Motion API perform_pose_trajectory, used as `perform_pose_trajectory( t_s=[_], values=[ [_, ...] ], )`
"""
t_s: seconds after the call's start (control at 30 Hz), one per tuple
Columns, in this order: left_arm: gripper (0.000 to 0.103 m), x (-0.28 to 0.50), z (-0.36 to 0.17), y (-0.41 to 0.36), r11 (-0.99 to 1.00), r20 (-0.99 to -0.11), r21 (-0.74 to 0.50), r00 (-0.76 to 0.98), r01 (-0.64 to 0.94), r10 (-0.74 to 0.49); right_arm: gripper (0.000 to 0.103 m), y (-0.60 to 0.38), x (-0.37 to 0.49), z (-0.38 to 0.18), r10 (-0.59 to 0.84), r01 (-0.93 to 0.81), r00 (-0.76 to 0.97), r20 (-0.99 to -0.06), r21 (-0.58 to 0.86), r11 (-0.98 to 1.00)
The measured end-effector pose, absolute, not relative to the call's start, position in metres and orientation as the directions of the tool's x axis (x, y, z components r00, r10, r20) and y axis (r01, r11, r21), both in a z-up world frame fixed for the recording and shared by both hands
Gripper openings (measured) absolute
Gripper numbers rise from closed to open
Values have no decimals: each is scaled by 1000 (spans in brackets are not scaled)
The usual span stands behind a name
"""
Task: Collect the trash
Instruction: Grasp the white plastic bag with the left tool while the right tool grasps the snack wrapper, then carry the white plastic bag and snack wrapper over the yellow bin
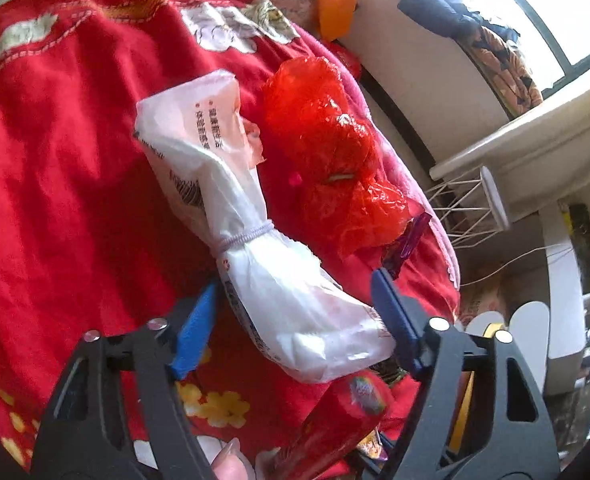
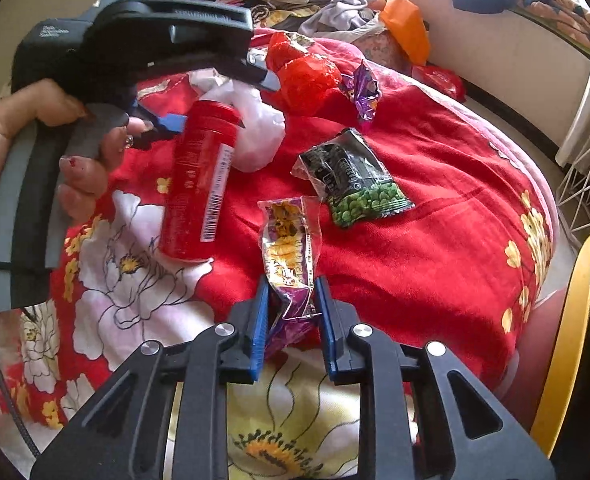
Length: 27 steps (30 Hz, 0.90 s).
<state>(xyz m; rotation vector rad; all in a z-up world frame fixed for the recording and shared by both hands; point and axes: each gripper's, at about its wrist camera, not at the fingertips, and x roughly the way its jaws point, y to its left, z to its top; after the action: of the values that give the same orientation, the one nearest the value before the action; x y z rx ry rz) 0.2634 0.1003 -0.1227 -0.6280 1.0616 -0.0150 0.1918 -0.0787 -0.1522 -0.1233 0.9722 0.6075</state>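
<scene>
A: Start at the left. What is the left tool doing?

B: It points down at a white plastic packet cinched round its middle with a pale hair tie, lying on the red flowered bedspread. Its blue pads stand on either side of the packet's near end. The right-hand pad touches the wrapper's edge; the left-hand one stands apart from it, so the tool is not gripping.

A: And beside the packet?

B: Just to its right, a crumpled red plastic bag, with a bit of purple wrapper peeking out under its near edge.

A: From the right wrist camera, what lies on the bed?

B: At far left, a hand wrapped round the left tool's handle. Next, a red canister with a white barcode label, lying on the bedspread. Behind it, the white packet and the red bag. Then a torn purple wrapper, and nearer, a black packet printed with green peas.

A: The right tool?

B: Closed on a yellow-and-purple snack wrapper, its blue pads squeezing the near end; the far end lies flat on the bedspread.

A: Farther right?

B: A yellow rim at the frame's edge, off the bed.
</scene>
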Motion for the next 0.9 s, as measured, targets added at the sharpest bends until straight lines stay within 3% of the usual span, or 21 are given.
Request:
perform_pose_trajectory(
  t_s=[0.13, 0.23, 0.33, 0.9],
  values=[
    [53, 259, -123, 101, 830, -808, -483, 508, -279, -300, 21, -87, 183, -145, 435, -527, 423, -795, 174, 831],
    [37, 251, -125, 105, 828, -806, -481, 517, -289, -289, 21, -93, 180, -142, 435, -519, 431, -790, 178, 836],
    [32, 241, -126, 112, 819, -797, -493, 532, -295, -288, 21, -100, 177, -139, 436, -509, 437, -787, 184, 841],
    [31, 178, -68, 111, 876, -709, -437, 678, -205, -195, 21, -103, 159, -108, 465, -528, 483, -742, 176, 831]
  ],
)
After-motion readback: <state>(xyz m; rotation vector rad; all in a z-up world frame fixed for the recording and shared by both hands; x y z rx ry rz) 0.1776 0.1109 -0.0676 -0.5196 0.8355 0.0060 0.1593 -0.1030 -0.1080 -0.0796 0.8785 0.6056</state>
